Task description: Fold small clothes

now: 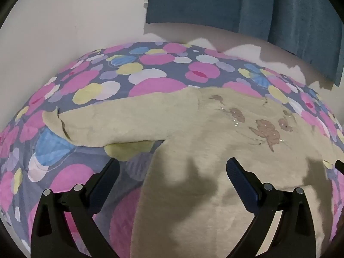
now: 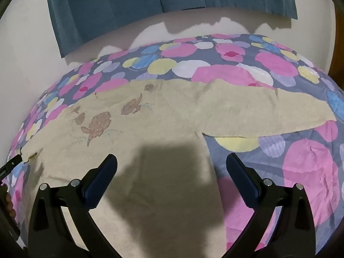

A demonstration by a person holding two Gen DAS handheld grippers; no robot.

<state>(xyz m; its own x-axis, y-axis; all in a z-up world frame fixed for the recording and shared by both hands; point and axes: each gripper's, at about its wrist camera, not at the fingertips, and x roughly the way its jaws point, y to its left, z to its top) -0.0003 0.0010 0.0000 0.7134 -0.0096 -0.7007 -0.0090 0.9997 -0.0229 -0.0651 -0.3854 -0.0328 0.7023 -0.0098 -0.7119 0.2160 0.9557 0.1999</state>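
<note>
A small beige long-sleeved top point(image 1: 215, 146) with brown flower embroidery lies spread flat on a bed. In the left wrist view its left sleeve point(image 1: 111, 120) stretches out to the left. My left gripper point(image 1: 172, 165) hovers open above the top's left side edge, nothing between its fingers. In the right wrist view the same top point(image 2: 150, 133) fills the middle, its right sleeve point(image 2: 268, 111) reaching right. My right gripper point(image 2: 172, 161) hangs open over the top's right side edge, empty. The other gripper's tip point(image 2: 10, 163) shows at the far left.
The bed is covered by a quilt point(image 1: 64, 172) with pink, yellow and blue circles on grey. A white wall point(image 1: 75, 21) stands behind it, and a blue curtain point(image 2: 129, 6) hangs at the back. Shadows of the grippers fall on the top.
</note>
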